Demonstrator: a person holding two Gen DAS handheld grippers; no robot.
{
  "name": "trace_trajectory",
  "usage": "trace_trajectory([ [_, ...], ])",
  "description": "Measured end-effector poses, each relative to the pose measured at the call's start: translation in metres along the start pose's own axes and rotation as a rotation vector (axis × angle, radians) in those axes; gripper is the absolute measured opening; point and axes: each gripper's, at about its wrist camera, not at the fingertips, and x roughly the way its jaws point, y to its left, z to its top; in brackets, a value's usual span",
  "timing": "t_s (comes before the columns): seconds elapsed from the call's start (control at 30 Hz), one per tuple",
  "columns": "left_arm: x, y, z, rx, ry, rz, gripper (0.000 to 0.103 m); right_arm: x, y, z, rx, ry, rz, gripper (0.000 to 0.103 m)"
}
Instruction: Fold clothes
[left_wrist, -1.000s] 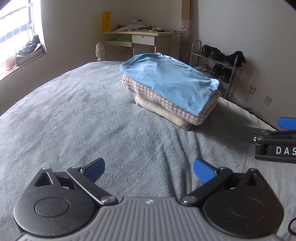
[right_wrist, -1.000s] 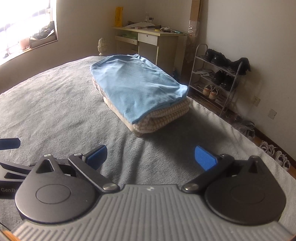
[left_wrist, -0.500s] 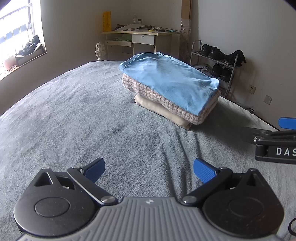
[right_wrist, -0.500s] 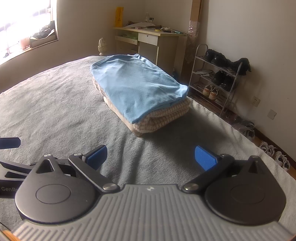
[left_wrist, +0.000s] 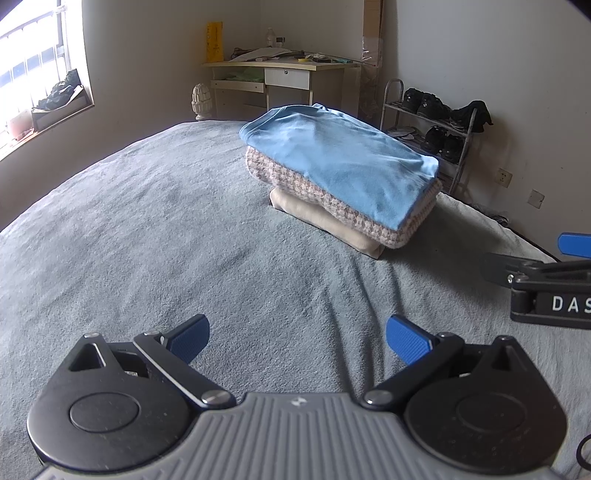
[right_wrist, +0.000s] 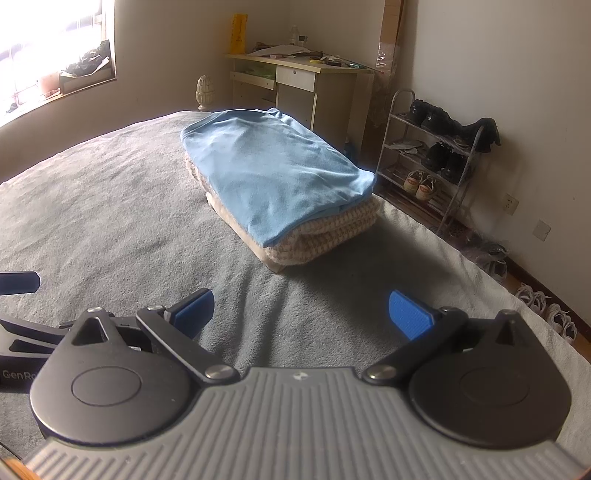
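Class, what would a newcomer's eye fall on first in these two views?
A neat stack of folded clothes, with a blue shirt on top, lies on the grey bed. Nearer the cameras, the left hand-held gripper and right hand-held gripper hang open and empty above the blanket.

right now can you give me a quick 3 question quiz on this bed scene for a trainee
1. True or false: the left claw is shut on the blue garment.
2. Multiple choice: what lies directly under the blue garment in the stack? A) a grey towel B) a houndstooth-patterned knit C) a shoe
3. Fill in: both claws hang above the grey ____, short of the stack, and the right claw holds ____.

Key
1. False: its jaws stand wide apart and hold nothing.
2. B, with a cream garment beneath the knit.
3. bed cover; nothing.
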Motion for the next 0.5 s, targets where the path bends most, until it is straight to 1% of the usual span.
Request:
trace_trajectory([
  [0.5,0.0004,0.0005,0.0004,-0.008,0.006,0.006,0.102,0.0007,-0.0012,0.0003,0.001,0.003,0.0,0.102],
])
